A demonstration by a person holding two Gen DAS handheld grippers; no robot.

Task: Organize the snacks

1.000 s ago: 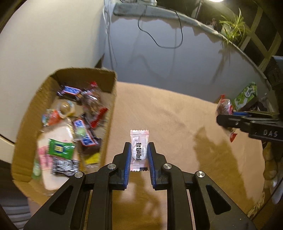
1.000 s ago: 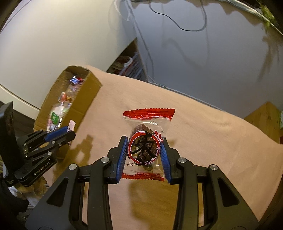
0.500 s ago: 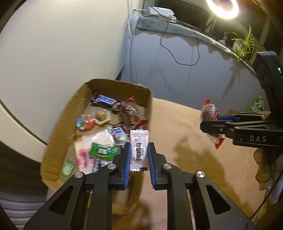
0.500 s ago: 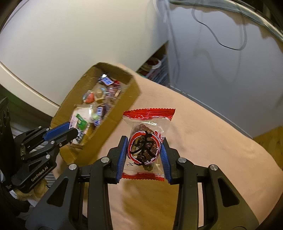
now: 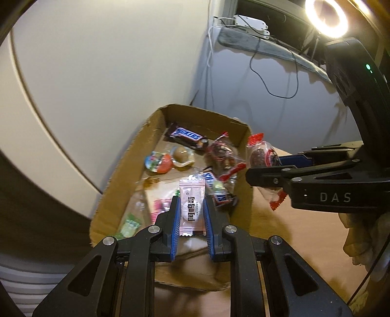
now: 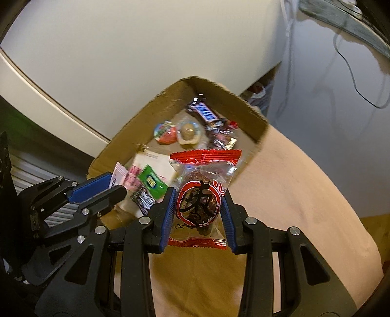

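My left gripper (image 5: pixel 191 203) is shut on a small pink-and-white candy packet (image 5: pixel 191 207) and holds it above the near end of an open cardboard box (image 5: pixel 243 124). My right gripper (image 6: pixel 198 195) is shut on a clear red-trimmed snack packet (image 6: pixel 198 197) and hovers by the box's right wall (image 6: pixel 243 102). That packet also shows in the left wrist view (image 5: pixel 262 156), beside the box rim. The left gripper shows in the right wrist view (image 6: pixel 109 186). The box holds several snacks, among them a Snickers bar (image 5: pixel 186 135).
The box stands at the left end of a table under a tan cloth (image 6: pixel 292 195). A white wall (image 5: pixel 109 61) is behind it. A ring light (image 5: pixel 326 17), a power strip and cables (image 5: pixel 268 80) are at the back right.
Both grippers have moved left toward the box with their packets still held. The left one has gone from over the cloth to over the box; the right one has come up beside the rim.
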